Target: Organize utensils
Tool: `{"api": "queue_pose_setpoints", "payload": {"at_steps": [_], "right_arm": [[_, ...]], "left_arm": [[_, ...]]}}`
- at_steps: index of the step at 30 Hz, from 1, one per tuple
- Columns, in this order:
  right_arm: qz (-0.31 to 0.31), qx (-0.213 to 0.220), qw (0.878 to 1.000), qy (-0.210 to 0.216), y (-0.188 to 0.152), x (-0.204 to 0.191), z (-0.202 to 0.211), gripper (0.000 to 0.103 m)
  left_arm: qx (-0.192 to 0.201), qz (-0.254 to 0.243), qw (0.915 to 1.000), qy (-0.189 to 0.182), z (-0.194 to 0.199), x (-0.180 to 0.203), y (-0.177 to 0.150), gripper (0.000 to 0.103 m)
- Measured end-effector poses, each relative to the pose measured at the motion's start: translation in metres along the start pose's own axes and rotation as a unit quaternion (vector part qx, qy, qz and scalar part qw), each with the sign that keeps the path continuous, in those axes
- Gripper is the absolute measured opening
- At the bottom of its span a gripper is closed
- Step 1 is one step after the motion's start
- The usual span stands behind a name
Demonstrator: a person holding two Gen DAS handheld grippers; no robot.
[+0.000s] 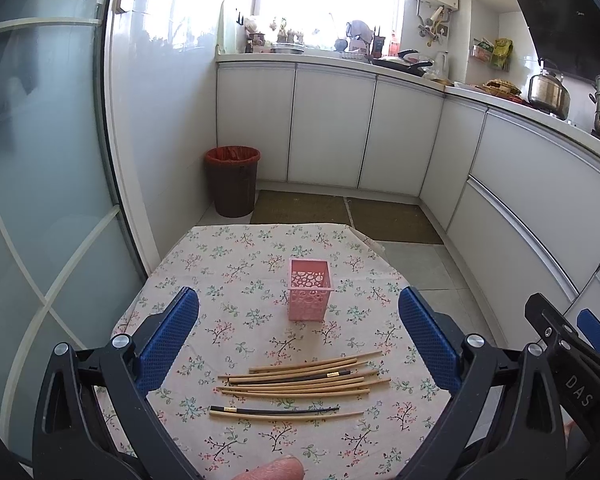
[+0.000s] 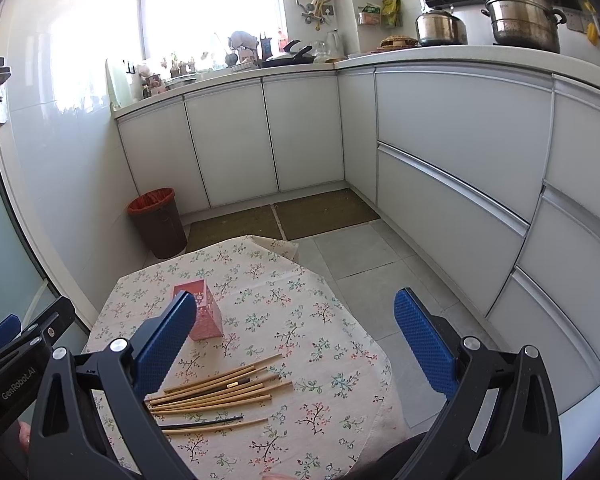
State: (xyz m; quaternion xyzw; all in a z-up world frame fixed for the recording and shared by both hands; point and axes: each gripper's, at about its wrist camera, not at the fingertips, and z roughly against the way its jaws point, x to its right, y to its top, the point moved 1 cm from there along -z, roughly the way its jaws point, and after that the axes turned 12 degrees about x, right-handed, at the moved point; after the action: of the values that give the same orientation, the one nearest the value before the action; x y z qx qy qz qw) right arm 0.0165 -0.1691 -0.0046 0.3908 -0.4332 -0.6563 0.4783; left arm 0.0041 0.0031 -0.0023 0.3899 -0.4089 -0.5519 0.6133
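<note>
Chopsticks (image 1: pixel 300 384) lie between the left claw's (image 1: pixel 298 344) spread fingers.

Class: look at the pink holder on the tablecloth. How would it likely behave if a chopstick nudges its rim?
The holder looks like thin perforated plastic, standing empty, so probably light. It is taller than wide, so it may tip or slide on the cloth.
</note>
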Motion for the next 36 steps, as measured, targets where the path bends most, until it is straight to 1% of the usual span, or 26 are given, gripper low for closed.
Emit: {"api": "queue_pose_setpoints", "payload": {"at_steps": [36], "right_arm": [[-0.003, -0.006, 1.0, 0.003, -0.0037, 0.0003, -0.0033, 0.096]], "left_arm": [[-0.007, -0.003, 1.0, 0.004, -0.0042, 0.0058, -0.002, 0.096]]}}
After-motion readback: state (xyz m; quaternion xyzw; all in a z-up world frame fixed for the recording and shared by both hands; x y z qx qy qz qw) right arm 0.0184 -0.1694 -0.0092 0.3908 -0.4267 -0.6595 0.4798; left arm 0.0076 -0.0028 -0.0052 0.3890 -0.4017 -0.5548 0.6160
